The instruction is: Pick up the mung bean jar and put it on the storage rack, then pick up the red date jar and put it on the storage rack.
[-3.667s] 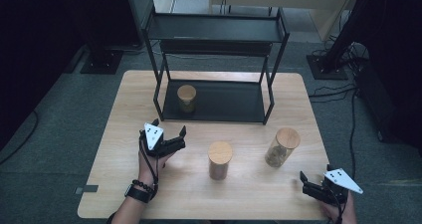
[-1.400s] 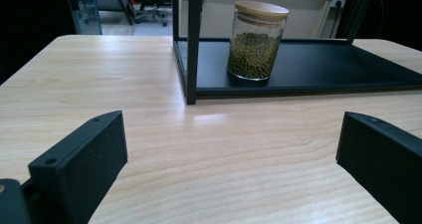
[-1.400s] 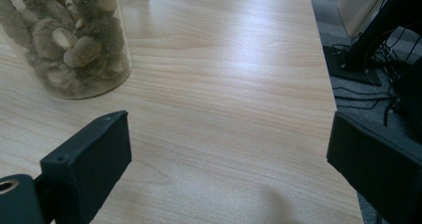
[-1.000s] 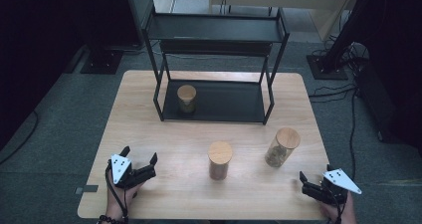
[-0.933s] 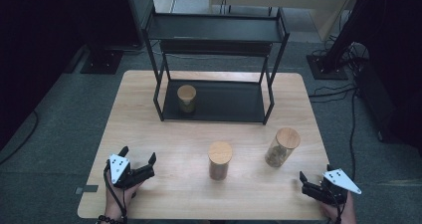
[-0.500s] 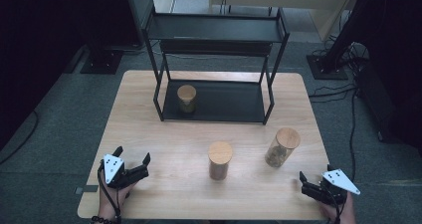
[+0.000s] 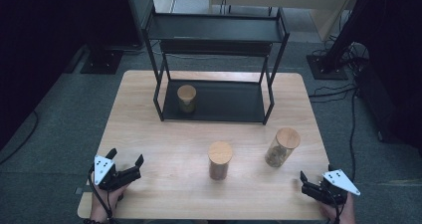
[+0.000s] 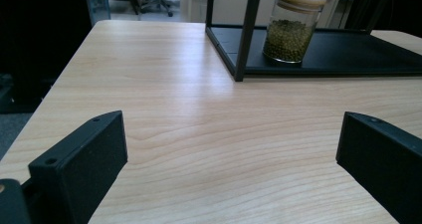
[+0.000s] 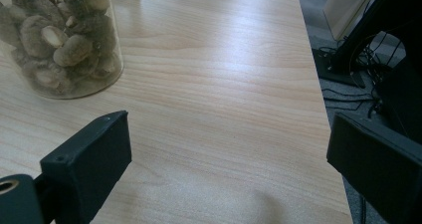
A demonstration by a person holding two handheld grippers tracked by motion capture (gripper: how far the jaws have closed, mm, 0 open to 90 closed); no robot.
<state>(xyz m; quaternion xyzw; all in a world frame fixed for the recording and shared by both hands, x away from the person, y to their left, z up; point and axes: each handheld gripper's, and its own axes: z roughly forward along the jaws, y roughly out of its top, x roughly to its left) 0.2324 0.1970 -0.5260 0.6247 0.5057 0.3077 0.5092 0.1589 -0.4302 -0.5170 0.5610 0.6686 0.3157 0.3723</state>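
Now the left gripper (image 7: 125,171) sits at the near left corner of the table (image 7: 164,134), its jaws spread wide with nothing between them; across the earlier frames it has drawn back from mid-table toward the person and away from the jars. The right gripper (image 7: 311,183) rests at the near right corner, also wide and empty, unmoved. One jar of green beans (image 7: 186,98) stands on the black rack's (image 7: 219,102) bottom shelf. Two more jars wait on the bare wood, the middle jar (image 7: 220,160) and the mushroom jar (image 7: 281,147), so shelving looks only partly done.
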